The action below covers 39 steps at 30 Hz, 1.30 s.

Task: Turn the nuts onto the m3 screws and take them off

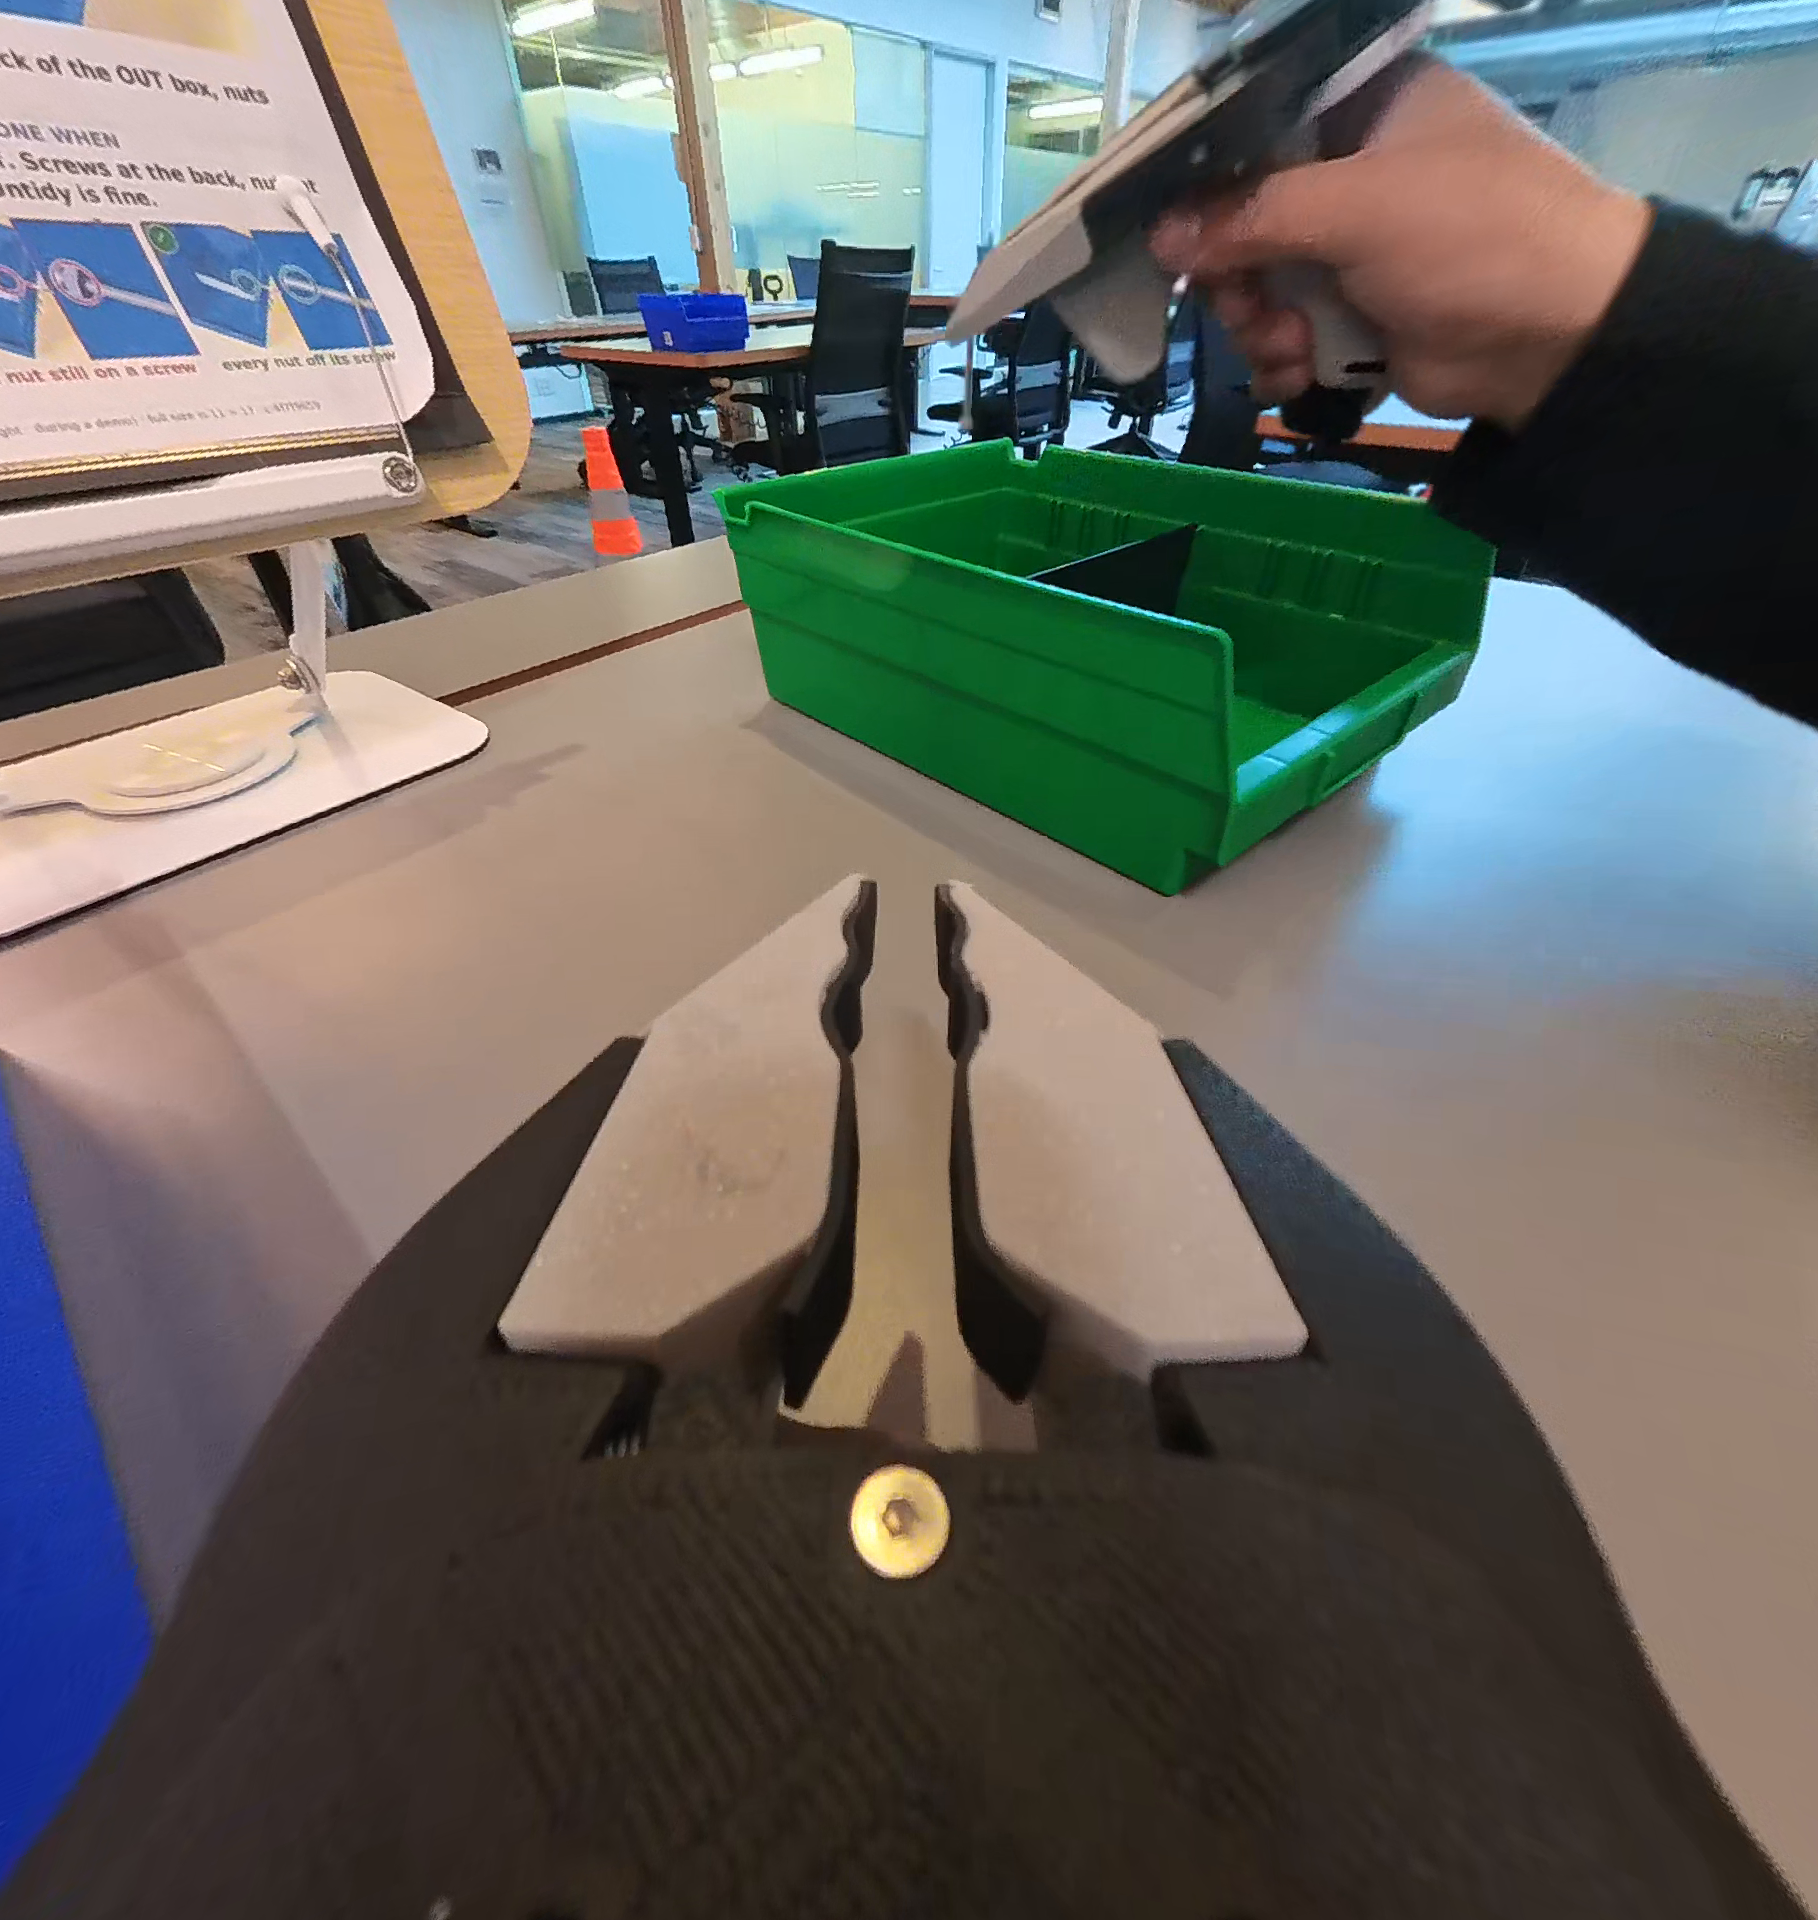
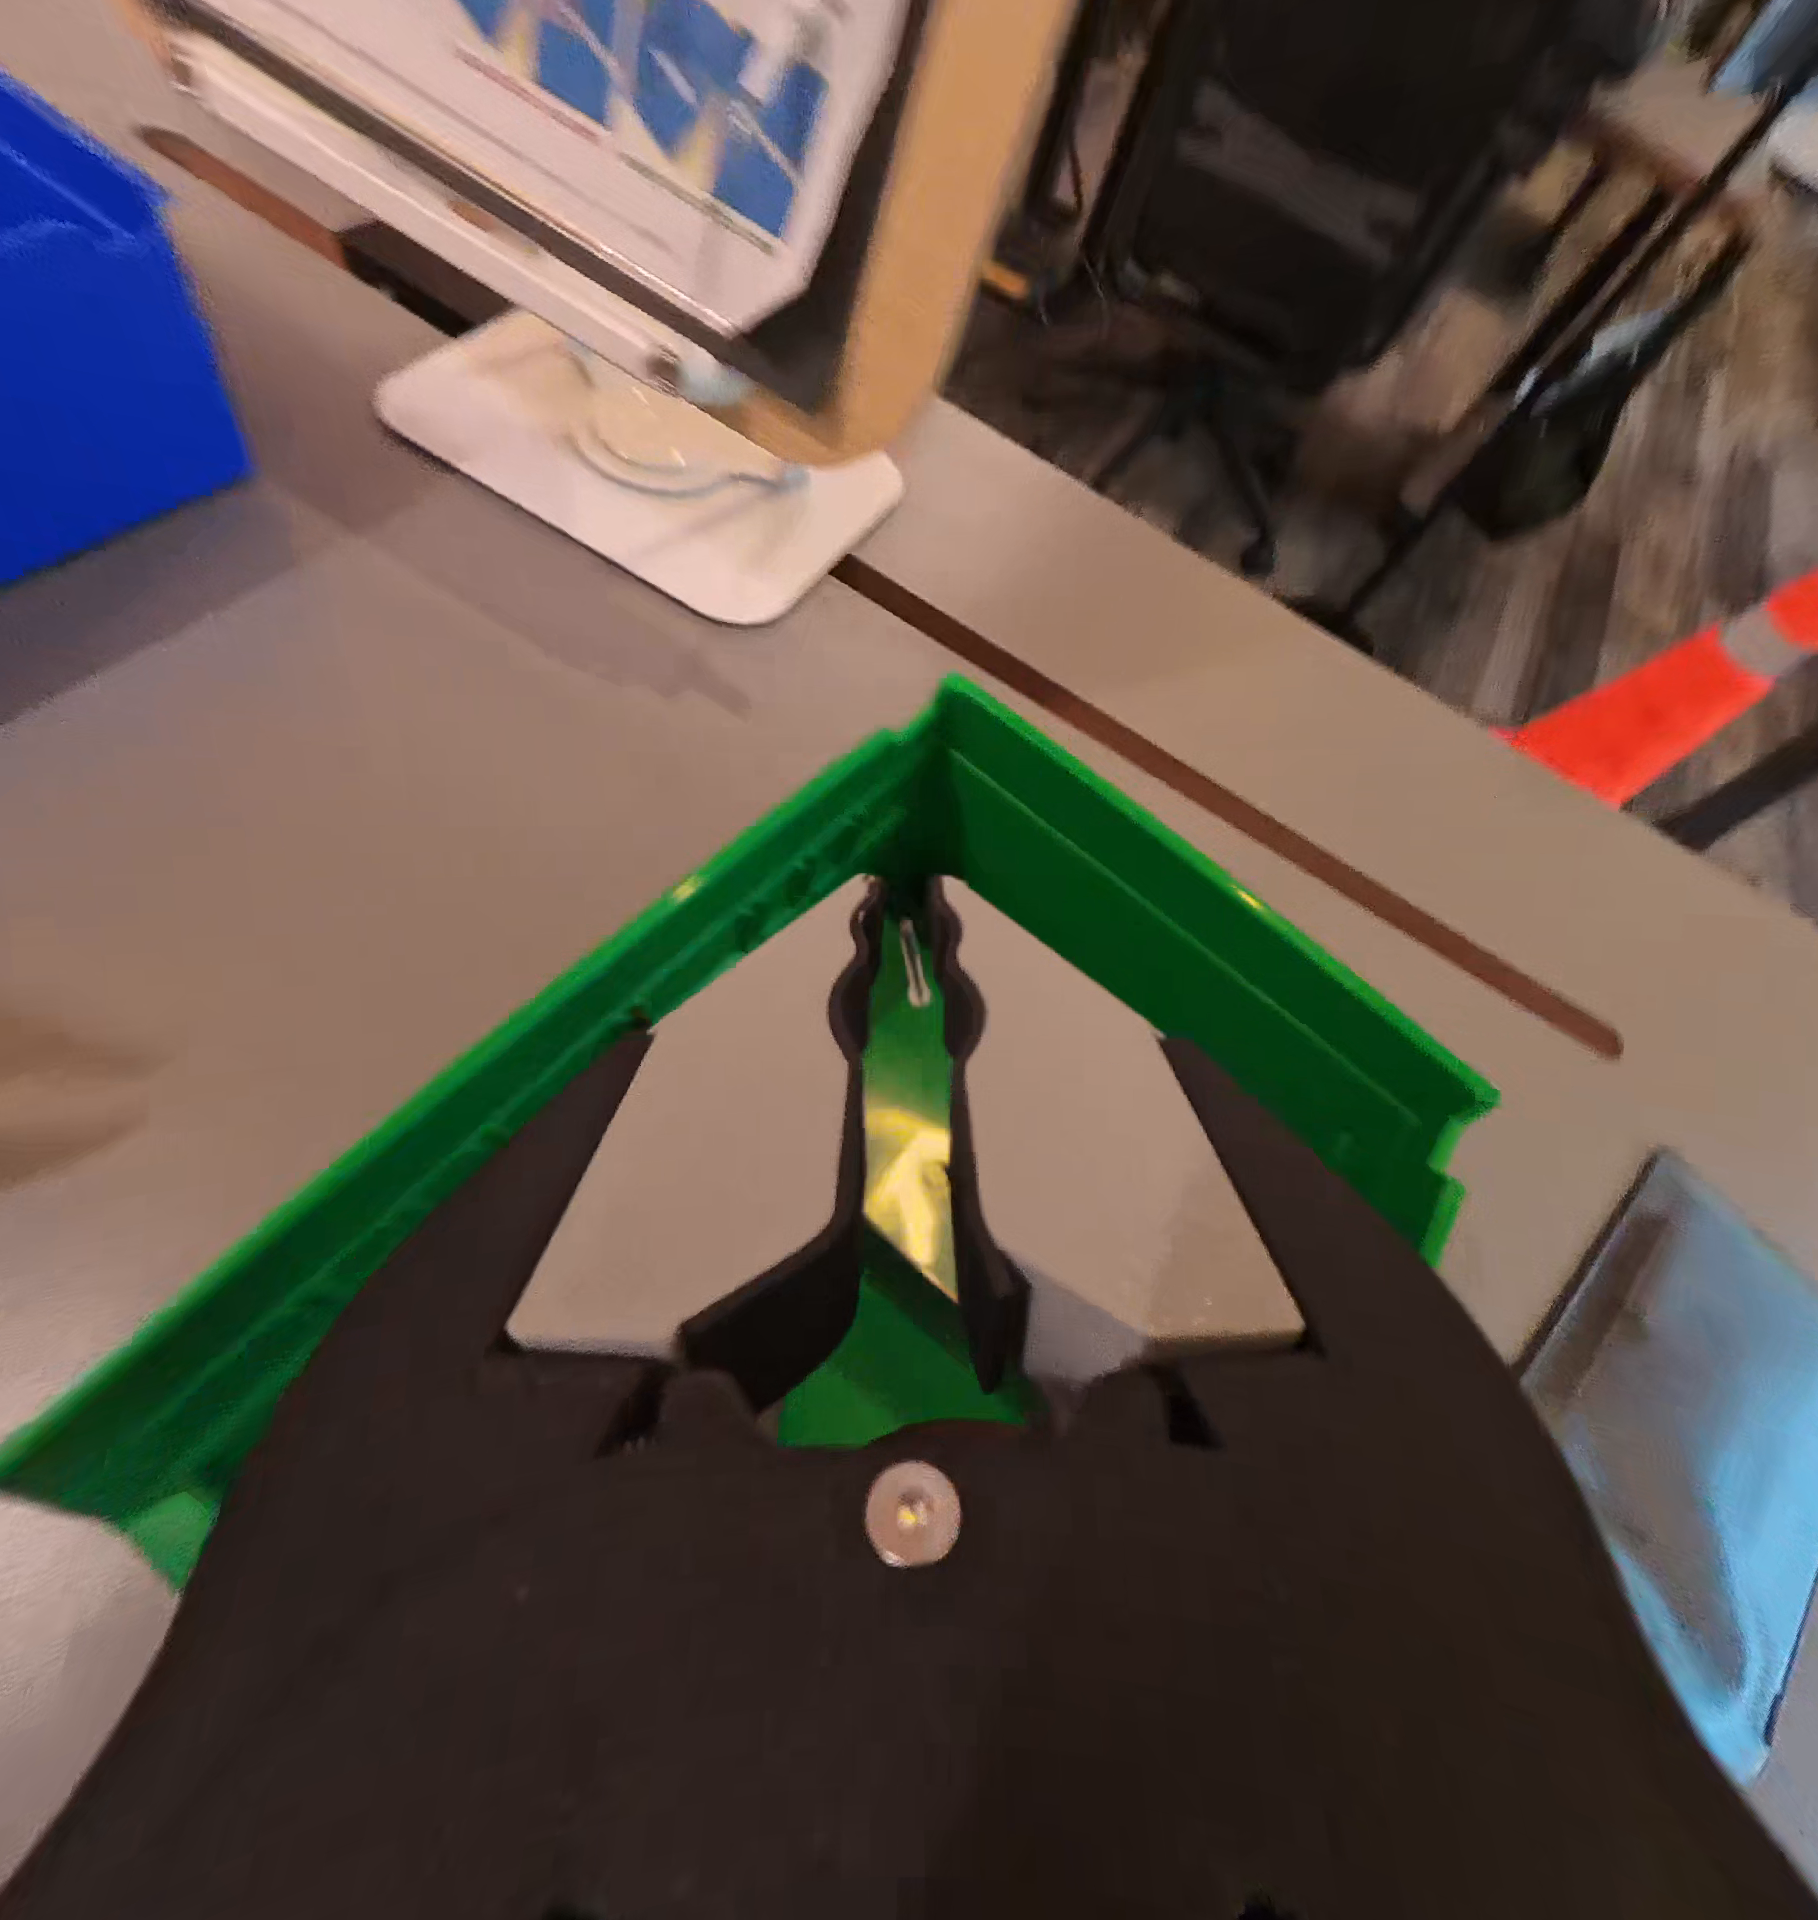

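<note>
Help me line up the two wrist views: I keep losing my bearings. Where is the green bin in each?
Left wrist view: the green bin sits on the table right of centre, beyond the left gripper.
Right wrist view: its far corner is at centre, just beyond the right gripper.
Shared landmark: the white document stand, upper left in both.
</note>
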Each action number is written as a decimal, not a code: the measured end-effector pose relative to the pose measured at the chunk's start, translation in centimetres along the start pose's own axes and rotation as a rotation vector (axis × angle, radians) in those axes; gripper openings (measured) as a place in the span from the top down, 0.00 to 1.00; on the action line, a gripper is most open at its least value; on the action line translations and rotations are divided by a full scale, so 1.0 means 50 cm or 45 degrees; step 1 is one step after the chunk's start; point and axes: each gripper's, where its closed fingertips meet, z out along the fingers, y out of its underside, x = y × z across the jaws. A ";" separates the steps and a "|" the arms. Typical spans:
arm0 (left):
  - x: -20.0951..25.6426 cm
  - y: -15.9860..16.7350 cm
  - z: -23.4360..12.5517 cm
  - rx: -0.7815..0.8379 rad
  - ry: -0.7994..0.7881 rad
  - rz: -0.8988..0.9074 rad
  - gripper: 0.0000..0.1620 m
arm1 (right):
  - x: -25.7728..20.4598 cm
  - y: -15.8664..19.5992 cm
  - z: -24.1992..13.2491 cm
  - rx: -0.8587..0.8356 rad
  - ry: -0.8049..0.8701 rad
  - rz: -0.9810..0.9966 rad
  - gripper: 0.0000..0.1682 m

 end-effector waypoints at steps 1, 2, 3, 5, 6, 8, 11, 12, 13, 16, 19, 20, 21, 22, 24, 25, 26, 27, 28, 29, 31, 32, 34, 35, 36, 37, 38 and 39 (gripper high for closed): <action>-0.001 0.001 0.000 -0.004 -0.002 0.002 0.94 | 0.023 0.013 0.010 -0.030 0.024 0.027 0.93; -0.001 0.001 0.000 -0.005 -0.001 0.001 0.94 | 0.043 0.024 0.019 -0.058 0.056 0.037 0.91; 0.000 0.002 0.000 -0.006 0.001 -0.001 0.94 | 0.057 0.033 0.024 -0.079 0.080 0.042 0.89; -0.001 0.003 0.000 -0.010 0.002 -0.004 0.94 | 0.057 0.034 0.024 -0.070 0.068 0.068 0.88; -0.001 0.003 0.000 -0.011 0.003 -0.005 0.94 | 0.045 0.022 0.017 -0.029 0.037 0.086 0.88; 0.001 0.005 0.002 -0.016 0.009 -0.010 0.95 | 0.000 -0.011 -0.003 0.074 -0.045 0.101 0.88; 0.007 0.012 0.007 -0.048 0.025 -0.004 0.94 | -0.115 -0.062 -0.040 0.207 -0.234 0.086 0.87; 0.008 0.013 0.008 -0.050 0.023 0.003 0.94 | -0.166 -0.077 -0.053 0.249 -0.318 0.078 0.87; 0.009 0.013 0.008 -0.050 0.023 0.006 0.94 | -0.220 -0.089 -0.066 0.293 -0.407 0.071 0.87; 0.006 0.015 0.009 -0.058 0.029 -0.027 0.93 | -0.378 -0.096 -0.076 0.364 -0.611 0.022 0.87; -0.003 0.011 0.004 -0.037 0.003 -0.054 0.93 | -0.482 -0.074 -0.037 0.353 -0.624 -0.073 0.87; -0.006 0.010 0.002 -0.031 -0.005 -0.063 0.93 | -0.493 -0.067 -0.015 0.356 -0.563 -0.113 0.87; -0.009 0.010 -0.001 -0.028 -0.009 -0.077 0.93 | -0.497 -0.061 0.005 0.368 -0.503 -0.143 0.87; -0.013 0.011 -0.005 -0.033 -0.008 -0.093 0.93 | -0.502 -0.055 0.020 0.383 -0.470 -0.156 0.87; -0.025 0.002 -0.029 -0.069 0.003 -0.132 0.92 | -0.509 -0.036 0.042 0.405 -0.446 -0.167 0.87; -0.033 -0.017 -0.049 -0.081 0.023 -0.136 0.92 | -0.511 -0.024 0.050 0.402 -0.441 -0.174 0.87; -0.042 -0.039 -0.075 -0.106 0.043 -0.124 0.90 | -0.518 -0.011 0.055 0.381 -0.459 -0.181 0.87; -0.059 -0.059 -0.104 -0.136 0.034 -0.106 0.87 | -0.526 -0.002 0.055 0.355 -0.488 -0.192 0.87; -0.086 -0.079 -0.135 -0.146 -0.014 -0.080 0.85 | -0.530 0.001 0.055 0.357 -0.494 -0.197 0.87; -0.115 -0.097 -0.168 -0.136 -0.080 -0.054 0.85 | -0.532 0.000 0.053 0.372 -0.495 -0.198 0.87; -0.175 -0.112 -0.224 -0.136 -0.195 -0.030 0.89 | -0.543 -0.001 0.050 0.368 -0.528 -0.198 0.87; -0.205 -0.103 -0.243 -0.185 -0.242 -0.028 0.90 | -0.550 -0.001 0.048 0.367 -0.542 -0.200 0.87; -0.261 -0.055 -0.261 -0.380 -0.290 -0.060 0.89 | -0.563 0.001 0.045 0.368 -0.559 -0.224 0.87; -0.288 -0.027 -0.266 -0.491 -0.307 -0.087 0.87 | -0.569 0.003 0.044 0.367 -0.562 -0.242 0.87; -0.312 -0.004 -0.268 -0.590 -0.319 -0.112 0.86 | -0.573 0.004 0.043 0.368 -0.563 -0.258 0.87; -0.332 0.014 -0.266 -0.668 -0.318 -0.134 0.85 | -0.576 0.003 0.041 0.376 -0.563 -0.272 0.86; -0.349 0.029 -0.263 -0.739 -0.318 -0.146 0.85 | -0.578 0.002 0.040 0.381 -0.562 -0.280 0.86; -0.367 0.047 -0.261 -0.822 -0.329 -0.144 0.86 | -0.579 0.001 0.039 0.383 -0.561 -0.284 0.86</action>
